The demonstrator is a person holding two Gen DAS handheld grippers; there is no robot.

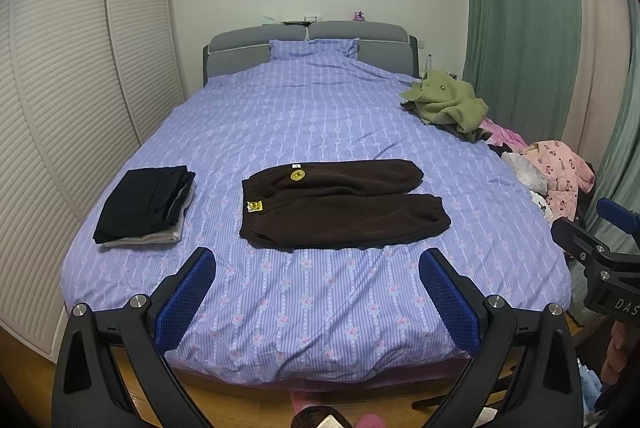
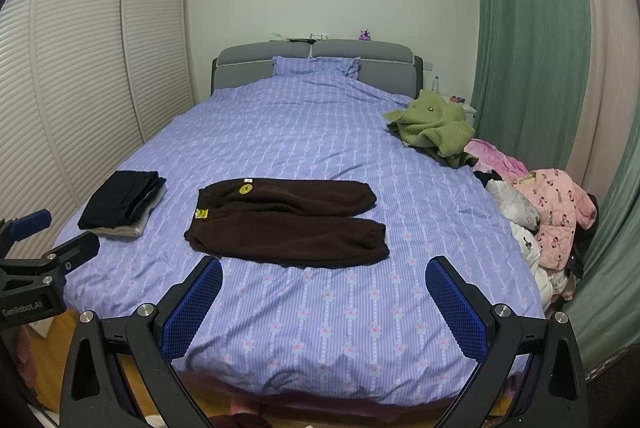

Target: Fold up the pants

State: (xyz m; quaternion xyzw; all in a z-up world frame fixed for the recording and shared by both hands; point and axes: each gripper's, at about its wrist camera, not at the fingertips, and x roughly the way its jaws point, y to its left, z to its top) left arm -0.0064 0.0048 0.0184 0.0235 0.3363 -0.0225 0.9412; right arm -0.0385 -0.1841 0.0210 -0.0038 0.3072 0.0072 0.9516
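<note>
Dark brown fleece pants lie flat on the bed, waistband to the left, both legs stretched to the right side by side. Yellow patches mark the waistband. My left gripper is open, held above the foot of the bed, short of the pants. My right gripper is also open with nothing between its blue pads, likewise near the bed's foot. Each gripper shows at the edge of the other's view.
A folded stack of black and grey clothes rests left of the pants. A green garment and a pink jacket pile up along the bed's right side. The bed cover is purple-striped. Louvred wardrobe doors stand left, green curtains right.
</note>
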